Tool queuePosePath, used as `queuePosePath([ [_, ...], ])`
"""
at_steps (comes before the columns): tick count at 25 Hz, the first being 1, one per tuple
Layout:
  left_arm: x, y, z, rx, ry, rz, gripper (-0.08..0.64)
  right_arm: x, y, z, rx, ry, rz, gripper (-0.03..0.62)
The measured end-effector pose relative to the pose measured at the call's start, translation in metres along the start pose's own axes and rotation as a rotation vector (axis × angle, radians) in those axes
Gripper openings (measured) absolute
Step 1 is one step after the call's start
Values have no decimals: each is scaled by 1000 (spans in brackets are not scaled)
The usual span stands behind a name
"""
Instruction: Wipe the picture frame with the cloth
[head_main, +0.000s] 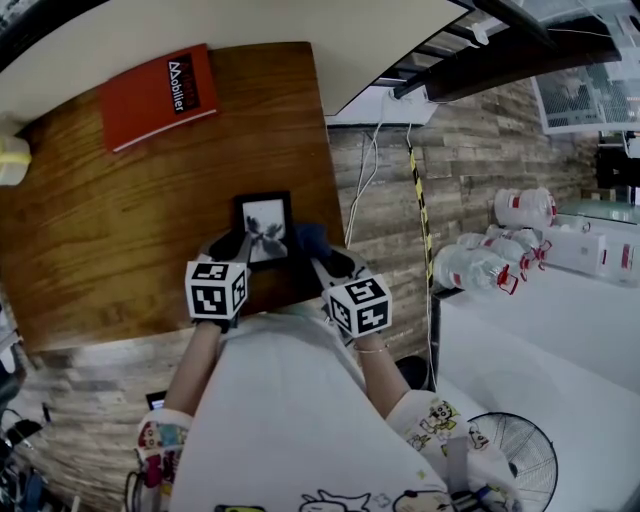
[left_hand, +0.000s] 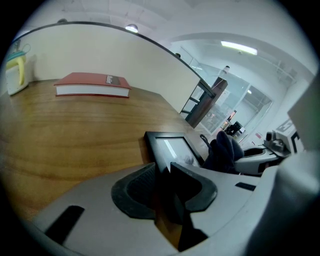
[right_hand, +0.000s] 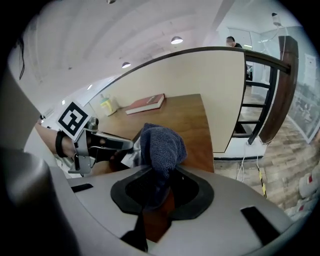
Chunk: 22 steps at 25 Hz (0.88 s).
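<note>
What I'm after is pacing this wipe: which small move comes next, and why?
Probably sweep the cloth leftward across the picture frame: the right tongs clamp the cloth at the frame's right edge, and the left tongs pin the frame's near edge.

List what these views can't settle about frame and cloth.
- Near edge of the frame: in the head view it is covered by the left gripper; in the left gripper view it is behind the jaws.
- Whether the cloth touches the frame: in the right gripper view the cloth itself blocks it; in the head view it is too small and dark.
- Lower end of the cloth: in the right gripper view it is sunk between the right gripper's jaws.
</note>
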<state>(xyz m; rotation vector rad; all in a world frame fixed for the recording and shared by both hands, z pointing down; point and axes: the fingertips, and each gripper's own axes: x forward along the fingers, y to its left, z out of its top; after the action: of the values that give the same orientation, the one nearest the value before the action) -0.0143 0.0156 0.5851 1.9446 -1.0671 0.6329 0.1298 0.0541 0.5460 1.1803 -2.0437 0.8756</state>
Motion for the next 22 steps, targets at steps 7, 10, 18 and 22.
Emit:
queuePosePath([
  [7,-5,-4,5,39,-18,18,87,-14,0,19,-37,-52,-4,71],
  [10,-13,-8,13,64,-46,14,87,-22,-3,31,-45,-84,-7,71],
  [18,-47,-10,56,123,-182,42,87,-42,-2,86,-149,-206,-24,71],
  [22,-72,-14,82,151,-266,64,87,-54,3,116,-185,-279,-19,71],
])
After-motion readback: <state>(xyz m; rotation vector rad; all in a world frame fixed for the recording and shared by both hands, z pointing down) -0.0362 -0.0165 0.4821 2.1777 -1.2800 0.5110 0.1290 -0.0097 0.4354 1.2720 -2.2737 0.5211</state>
